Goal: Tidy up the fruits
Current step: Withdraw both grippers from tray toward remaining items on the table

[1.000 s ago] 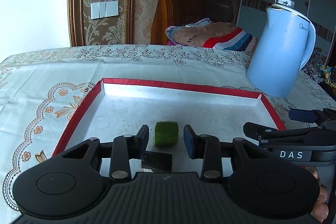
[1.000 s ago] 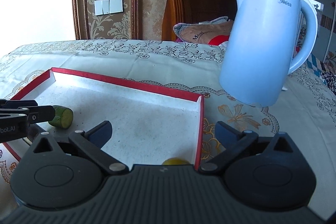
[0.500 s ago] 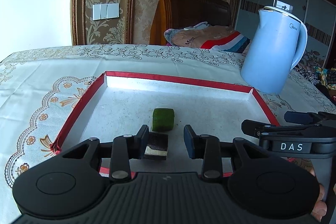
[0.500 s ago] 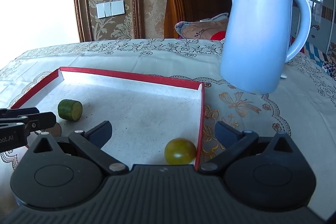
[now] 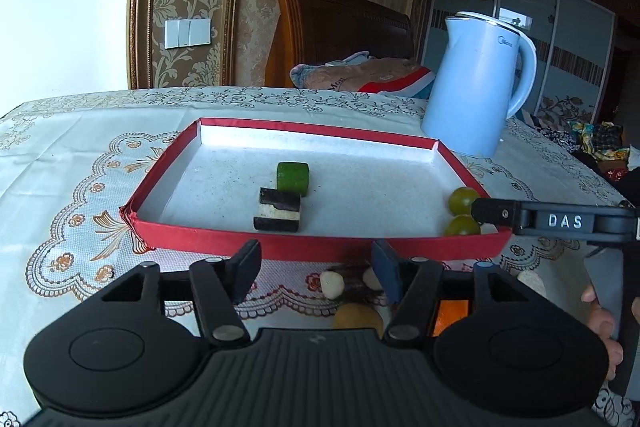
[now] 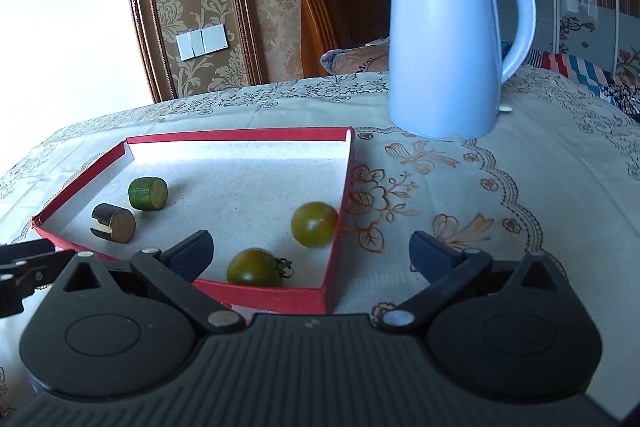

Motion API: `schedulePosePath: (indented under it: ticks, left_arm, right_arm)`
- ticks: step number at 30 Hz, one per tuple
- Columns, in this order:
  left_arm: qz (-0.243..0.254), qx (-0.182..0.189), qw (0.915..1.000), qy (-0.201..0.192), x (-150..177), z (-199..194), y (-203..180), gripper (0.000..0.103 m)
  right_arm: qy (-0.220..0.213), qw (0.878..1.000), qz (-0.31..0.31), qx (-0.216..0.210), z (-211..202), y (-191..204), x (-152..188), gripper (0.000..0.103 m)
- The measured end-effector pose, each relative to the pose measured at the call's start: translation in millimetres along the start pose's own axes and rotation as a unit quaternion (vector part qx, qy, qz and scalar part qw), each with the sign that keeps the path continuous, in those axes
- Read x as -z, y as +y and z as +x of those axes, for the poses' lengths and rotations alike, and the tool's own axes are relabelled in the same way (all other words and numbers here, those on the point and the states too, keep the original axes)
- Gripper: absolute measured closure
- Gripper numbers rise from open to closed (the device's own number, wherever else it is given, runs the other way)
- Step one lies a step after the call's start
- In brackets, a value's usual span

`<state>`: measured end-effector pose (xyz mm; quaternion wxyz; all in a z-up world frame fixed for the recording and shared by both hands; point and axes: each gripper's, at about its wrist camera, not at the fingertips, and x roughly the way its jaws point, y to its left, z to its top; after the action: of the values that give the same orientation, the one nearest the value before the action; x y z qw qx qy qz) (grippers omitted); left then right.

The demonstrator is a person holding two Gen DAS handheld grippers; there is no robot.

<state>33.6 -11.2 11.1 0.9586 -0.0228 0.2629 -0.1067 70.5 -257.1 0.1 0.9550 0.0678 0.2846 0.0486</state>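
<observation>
The red-rimmed tray (image 5: 320, 250) sat on a lace-patterned tablecloth (image 5: 72, 163), holding four pieces. A green cucumber chunk (image 5: 293, 178) lay near the middle, with a dark-skinned, pale-fleshed eggplant piece (image 5: 277, 214) just in front of it and touching or nearly so. Two green tomatoes stood at the tray's right side: one (image 6: 314, 224) by the right wall, the other (image 6: 254, 267), stem still on, against the near wall.

The left gripper (image 5: 316, 267) hung short of the tray's near rim; its jaws had just been opening and stood apart with nothing between them. Below it, on the cloth, lay a few pale and yellowish pieces (image 5: 357, 315), too hidden to name. The right gripper (image 6: 311, 253) had its jaws spread wide and empty, straddling the tray's near right corner. Seen from the left wrist, its side bore the white letters "DAS" (image 5: 565, 221), and fingers (image 5: 600, 323) showed behind it.

A pale blue electric kettle (image 6: 444, 55) stood beyond the tray, marked "Midea" near its rim. Behind it, a folded cloth (image 5: 360, 75) showed the partial word "Most".
</observation>
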Motion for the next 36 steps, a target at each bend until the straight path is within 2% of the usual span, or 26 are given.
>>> schedulePosePath:
  ticks: [5, 10, 13, 15, 18, 21, 23, 28, 36]
  left_arm:
    - [0.02, 0.0, 0.9997, -0.011, 5.3, -4.2, -10.6, 0.042]
    - [0.021, 0.02, 0.9991, 0.029, 2.3, 15.2, -17.2, 0.042]
    - [0.02, 0.013, 0.999, 0.039, 0.7, 24.6, -18.1, 0.042]
    - [0.005, 0.002, 0.9988, 0.049, 0.1, 29.4, -10.7, 0.037]
    - [-0.015, -0.024, 0.997, 0.072, 3.2, 30.3, 5.5, 0.037]
    - [-0.027, -0.06, 0.9961, 0.059, 6.1, 15.8, 23.3, 0.036]
    - [-0.035, -0.071, 0.9956, 0.05, 8.5, 6.5, 34.6, 0.037]
    - [-0.077, -0.04, 0.994, 0.067, 9.7, 5.7, 51.1, 0.037]
    - [0.009, -0.081, 0.9948, 0.061, 16.2, 9.7, 20.2, 0.037]
  right_arm:
    - [-0.003, 1.0, 0.017, 0.007, 0.4, -5.0, 0.5, 0.0]
    - [-0.001, 1.0, 0.008, 0.011, 1.7, -0.8, 2.6, 0.0]
    - [0.001, 1.0, -0.001, 0.013, 2.1, 2.3, 3.5, 0.0]
    - [0.0, 1.0, -0.003, 0.012, 1.7, 3.3, 3.6, 0.0]
    - [0.0, 1.0, 0.0, 0.013, 1.6, 2.5, 3.8, 0.0]
    - [0.0, 1.0, 0.008, 0.01, 0.9, -0.6, 3.8, 0.0]
    - [-0.002, 1.0, 0.011, 0.007, -0.2, -1.5, 3.6, 0.0]
    - [0.002, 1.0, 0.005, 0.002, 0.7, 1.7, 4.4, 0.0]
    - [0.01, 1.0, 0.012, 0.001, 2.8, -0.5, 5.0, 0.0]
